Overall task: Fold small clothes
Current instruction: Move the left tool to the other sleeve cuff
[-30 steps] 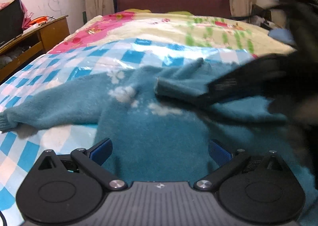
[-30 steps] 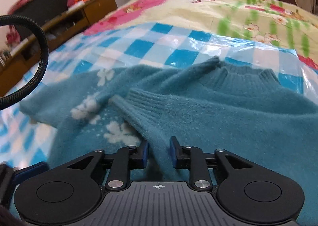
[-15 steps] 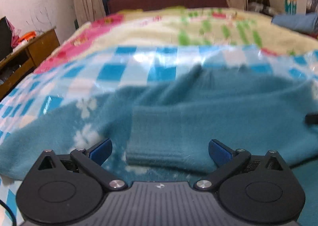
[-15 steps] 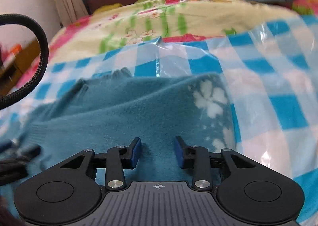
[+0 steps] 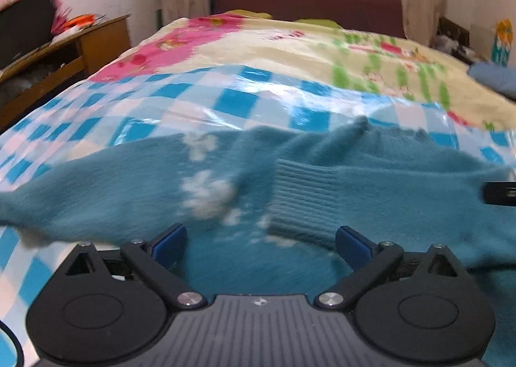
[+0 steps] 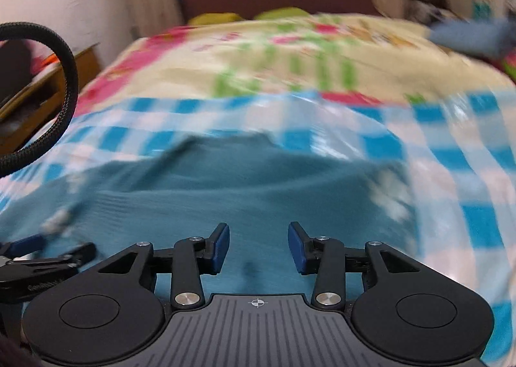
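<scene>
A teal knitted sweater (image 5: pixel 371 192) with white flower patches lies on a blue-and-white checked plastic sheet (image 5: pixel 225 102) on the bed. One sleeve is folded across the body, its ribbed cuff (image 5: pixel 303 202) lying near the middle. The other sleeve stretches out to the left. My left gripper (image 5: pixel 259 242) hovers just above the sweater body, open wide, with nothing between its fingers. In the right wrist view, my right gripper (image 6: pixel 259 246) is above the sweater (image 6: pixel 258 179); its jaws are opening and no cloth is pinched between them. The left gripper's fingers (image 6: pixel 42 254) show at the left edge there.
A flowered quilt (image 5: pixel 322 47) covers the far bed up to a dark red headboard (image 5: pixel 306 2). A wooden desk (image 5: pixel 64 50) stands along the left wall. A folded blue garment (image 5: pixel 496 76) lies at the far right. A black cable (image 6: pixel 67 89) loops at the left.
My right gripper let go of the folded sleeve, drew back to the right and its jaws spread wider. My left gripper swung right, then back left, staying open.
</scene>
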A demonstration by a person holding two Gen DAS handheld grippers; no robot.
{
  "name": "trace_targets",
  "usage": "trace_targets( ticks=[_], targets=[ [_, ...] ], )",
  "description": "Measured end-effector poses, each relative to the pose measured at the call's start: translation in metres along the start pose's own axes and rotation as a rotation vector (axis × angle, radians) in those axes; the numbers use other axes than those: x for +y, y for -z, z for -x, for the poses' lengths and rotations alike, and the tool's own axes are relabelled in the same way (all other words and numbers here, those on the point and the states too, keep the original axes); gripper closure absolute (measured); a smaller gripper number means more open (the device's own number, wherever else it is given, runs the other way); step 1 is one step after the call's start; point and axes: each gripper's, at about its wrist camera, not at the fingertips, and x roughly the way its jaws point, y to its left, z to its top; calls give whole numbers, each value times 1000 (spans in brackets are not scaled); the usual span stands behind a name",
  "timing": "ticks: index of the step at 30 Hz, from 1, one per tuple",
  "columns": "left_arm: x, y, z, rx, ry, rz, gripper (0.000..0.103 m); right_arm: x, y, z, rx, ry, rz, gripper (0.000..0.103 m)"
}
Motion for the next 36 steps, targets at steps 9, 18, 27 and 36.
trace_targets(
  ticks=[9,18,27,36],
  targets=[
    [139,10,28,-34,-151,216,0,172,-4,-34,62,-299,285,64],
    [211,37,16,-11,-121,406,2,311,-36,-59,93,-463,494,64],
    [215,47,7,-12,-48,451,2,470,-15,-83,218,-572,874,64],
    [242,54,16,-39,-40,513,2,507,2,-102,264,-519,932,64]
  ],
)
